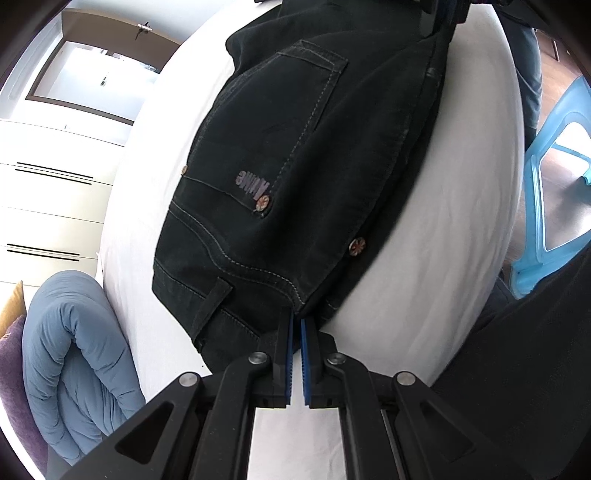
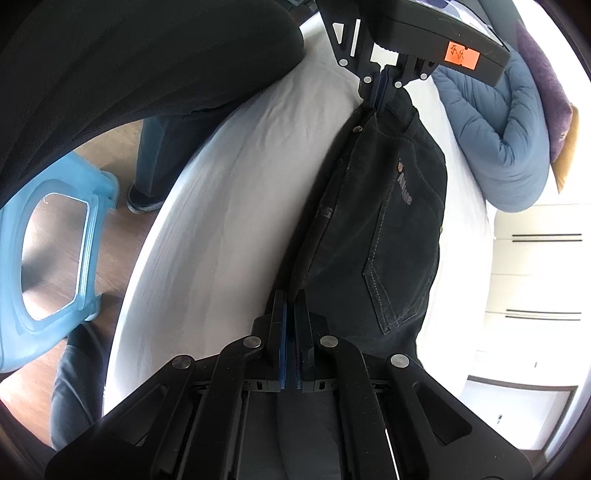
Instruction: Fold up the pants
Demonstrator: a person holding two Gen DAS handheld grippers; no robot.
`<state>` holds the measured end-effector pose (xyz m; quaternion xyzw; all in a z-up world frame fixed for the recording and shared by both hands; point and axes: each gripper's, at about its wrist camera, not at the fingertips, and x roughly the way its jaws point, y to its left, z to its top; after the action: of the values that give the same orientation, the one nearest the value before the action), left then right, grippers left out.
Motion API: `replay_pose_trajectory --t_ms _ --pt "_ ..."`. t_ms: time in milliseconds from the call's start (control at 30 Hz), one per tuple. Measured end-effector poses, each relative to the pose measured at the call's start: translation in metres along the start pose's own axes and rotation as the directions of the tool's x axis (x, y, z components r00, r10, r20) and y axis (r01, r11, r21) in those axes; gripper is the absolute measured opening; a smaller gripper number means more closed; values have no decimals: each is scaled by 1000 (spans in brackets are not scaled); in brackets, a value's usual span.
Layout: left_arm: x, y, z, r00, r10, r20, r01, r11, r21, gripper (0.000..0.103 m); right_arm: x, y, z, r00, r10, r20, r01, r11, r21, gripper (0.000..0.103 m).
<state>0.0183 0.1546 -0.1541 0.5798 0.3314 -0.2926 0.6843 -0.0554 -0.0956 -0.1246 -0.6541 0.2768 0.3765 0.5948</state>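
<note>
Black pants (image 1: 314, 155) lie folded lengthwise on the white bed (image 1: 424, 277), a back pocket and copper buttons facing up. At the bottom of the left wrist view, my left gripper (image 1: 297, 318) is shut on the waistband corner. My right gripper (image 1: 441, 22) shows at the top edge, at the far end of the pants. In the right wrist view the pants (image 2: 388, 221) stretch between both grippers. There my right gripper (image 2: 290, 295) is shut on the near fold edge, and the left gripper (image 2: 380, 101) pinches the waistband at the far end.
A rolled blue duvet (image 1: 74, 350) and a purple pillow (image 2: 546, 85) lie at the bed's head end. A light blue plastic stool (image 2: 55, 240) stands on the wood floor beside the bed, near a person's leg and shoe (image 2: 147, 177). White drawers (image 1: 48, 192) line the wall.
</note>
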Motion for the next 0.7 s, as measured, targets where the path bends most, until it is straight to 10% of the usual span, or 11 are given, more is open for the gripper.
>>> replay_pose_trajectory --t_ms 133,267,500,600,700 --pt "0 1 -3 999 51 6 -52 999 14 10 15 3 0 1000 1 -16 0 1000 27 3" --pt "-16 6 -10 998 48 -27 -49 999 -18 61 18 4 0 999 -29 -25 31 996 81 4" --pt "-54 54 23 998 43 48 -28 958 -287 65 16 -1 -2 997 -74 -37 81 968 236 11" --pt "-49 77 62 989 -3 147 66 904 -423 64 15 -8 -4 994 -99 -36 105 942 319 25" --pt "-24 82 100 981 -53 189 138 872 -470 59 11 -17 -9 994 -112 -14 107 899 425 77"
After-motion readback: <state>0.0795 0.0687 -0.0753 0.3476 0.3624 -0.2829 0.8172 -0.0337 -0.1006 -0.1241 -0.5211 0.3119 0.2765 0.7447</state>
